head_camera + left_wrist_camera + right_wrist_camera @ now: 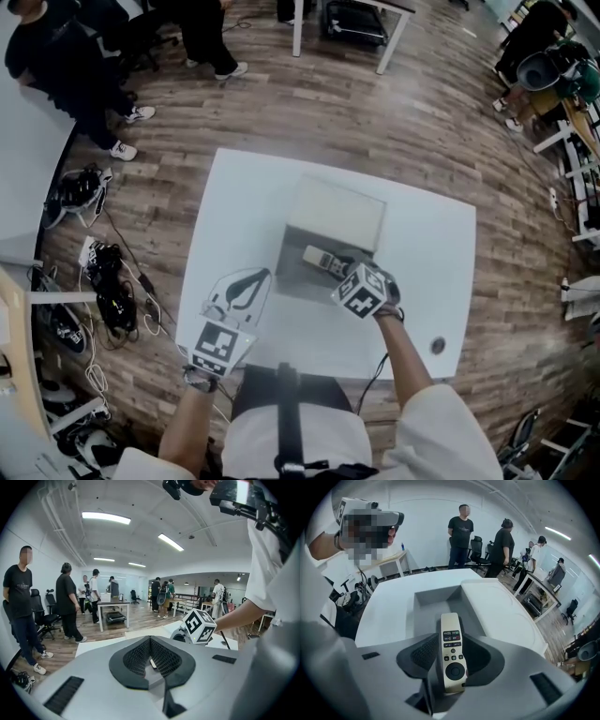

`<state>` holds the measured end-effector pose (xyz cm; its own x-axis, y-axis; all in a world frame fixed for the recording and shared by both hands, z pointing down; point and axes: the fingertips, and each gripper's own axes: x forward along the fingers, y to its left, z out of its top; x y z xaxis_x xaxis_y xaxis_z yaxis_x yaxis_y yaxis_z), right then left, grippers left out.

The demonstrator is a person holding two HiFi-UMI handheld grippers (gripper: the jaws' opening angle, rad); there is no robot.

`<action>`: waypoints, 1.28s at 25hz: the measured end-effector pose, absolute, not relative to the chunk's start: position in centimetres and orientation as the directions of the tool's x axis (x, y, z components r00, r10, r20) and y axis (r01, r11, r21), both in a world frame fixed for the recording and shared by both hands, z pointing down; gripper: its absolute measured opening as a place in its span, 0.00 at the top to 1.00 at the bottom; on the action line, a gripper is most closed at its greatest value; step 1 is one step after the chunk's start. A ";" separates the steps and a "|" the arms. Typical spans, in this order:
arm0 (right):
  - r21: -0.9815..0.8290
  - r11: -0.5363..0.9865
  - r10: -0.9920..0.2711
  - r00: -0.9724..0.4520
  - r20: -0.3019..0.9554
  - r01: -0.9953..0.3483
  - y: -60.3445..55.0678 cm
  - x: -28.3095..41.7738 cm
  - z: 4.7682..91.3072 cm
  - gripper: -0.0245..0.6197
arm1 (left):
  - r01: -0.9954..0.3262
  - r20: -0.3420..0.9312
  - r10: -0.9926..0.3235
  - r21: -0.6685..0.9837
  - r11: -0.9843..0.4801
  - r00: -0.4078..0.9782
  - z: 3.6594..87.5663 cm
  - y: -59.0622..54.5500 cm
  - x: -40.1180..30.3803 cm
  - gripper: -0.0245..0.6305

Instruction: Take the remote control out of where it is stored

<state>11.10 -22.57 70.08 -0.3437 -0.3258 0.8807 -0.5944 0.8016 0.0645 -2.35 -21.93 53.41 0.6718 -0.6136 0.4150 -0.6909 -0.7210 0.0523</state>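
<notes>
A cream remote control (321, 260) (451, 651) with dark buttons lies in an open grey box (298, 281) (433, 599) in the middle of the white table (234, 197). The box's lid (337, 211) stands up at the far side. My right gripper (339, 270) (451, 656) reaches into the box from the near right; its jaws stand open on either side of the remote's near end, not pressing on it. My left gripper (246, 281) (151, 658) hovers above the table to the left of the box, shut and holding nothing. The right gripper's marker cube (199, 626) shows in the left gripper view.
A round cable hole (438, 345) sits near the table's right front corner. Cables and gear (108, 281) lie on the wooden floor at the left. People (66, 66) stand beyond the table's far left; another desk (352, 23) stands behind.
</notes>
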 end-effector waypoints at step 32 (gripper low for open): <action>0.077 0.866 -0.215 -0.228 0.949 -0.495 -23.0 11.2 73.7 0.68 | -0.691 0.445 -0.588 0.104 -0.715 0.676 55.6 -21.6 -2.8 0.96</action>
<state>11.18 -22.99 73.65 -0.2283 -0.2153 0.9495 -0.4947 0.8656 0.0773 -2.76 -21.55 55.64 0.6756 -0.5882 0.4445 -0.6912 -0.7151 0.1044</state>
